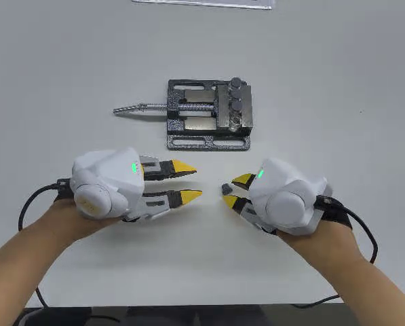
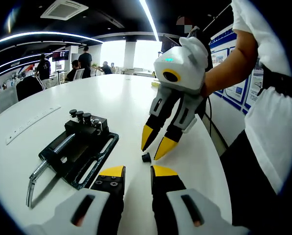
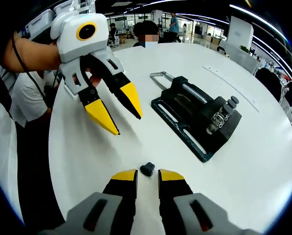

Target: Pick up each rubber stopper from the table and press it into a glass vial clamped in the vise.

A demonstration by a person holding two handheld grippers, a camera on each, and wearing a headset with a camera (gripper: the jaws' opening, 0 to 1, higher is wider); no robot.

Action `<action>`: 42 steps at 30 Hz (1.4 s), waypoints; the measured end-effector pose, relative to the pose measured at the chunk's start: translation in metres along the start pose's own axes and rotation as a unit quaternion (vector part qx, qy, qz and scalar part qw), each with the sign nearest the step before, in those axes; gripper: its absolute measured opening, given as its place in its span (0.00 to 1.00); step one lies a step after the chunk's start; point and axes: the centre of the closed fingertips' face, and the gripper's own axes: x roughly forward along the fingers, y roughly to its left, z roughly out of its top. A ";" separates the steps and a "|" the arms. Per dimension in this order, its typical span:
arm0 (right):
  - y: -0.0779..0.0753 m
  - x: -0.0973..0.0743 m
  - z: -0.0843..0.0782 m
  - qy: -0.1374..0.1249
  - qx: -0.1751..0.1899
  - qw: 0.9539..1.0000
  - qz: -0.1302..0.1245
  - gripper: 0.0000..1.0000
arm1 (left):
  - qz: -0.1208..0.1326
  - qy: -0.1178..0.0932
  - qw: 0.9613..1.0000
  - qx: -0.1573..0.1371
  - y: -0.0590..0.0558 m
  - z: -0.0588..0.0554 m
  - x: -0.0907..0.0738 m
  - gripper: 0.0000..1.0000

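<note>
The rubber stopper is a small, dark, stubby plug lying on the white table, well in front of the black vise, where three vials are capped dark and one clear glass vial stands open. It sits right at the mouth of the right gripper, just ahead of the yellow tips, which are slightly parted and not pinching it. The left gripper hovers nearby, jaws apart, holding nothing.
</note>
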 end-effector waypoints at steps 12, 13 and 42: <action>0.002 0.006 0.002 -0.016 0.060 0.998 -0.021 0.20 | -0.002 0.000 1.000 -0.003 0.000 0.000 0.003 0.17; 0.000 0.007 0.002 -0.017 0.062 0.998 -0.027 0.19 | -0.002 0.001 1.000 -0.002 0.000 -0.001 0.003 0.17; -0.001 0.009 -0.001 0.004 -0.070 0.997 0.037 0.18 | -0.003 0.002 1.000 -0.009 0.002 -0.001 0.005 0.16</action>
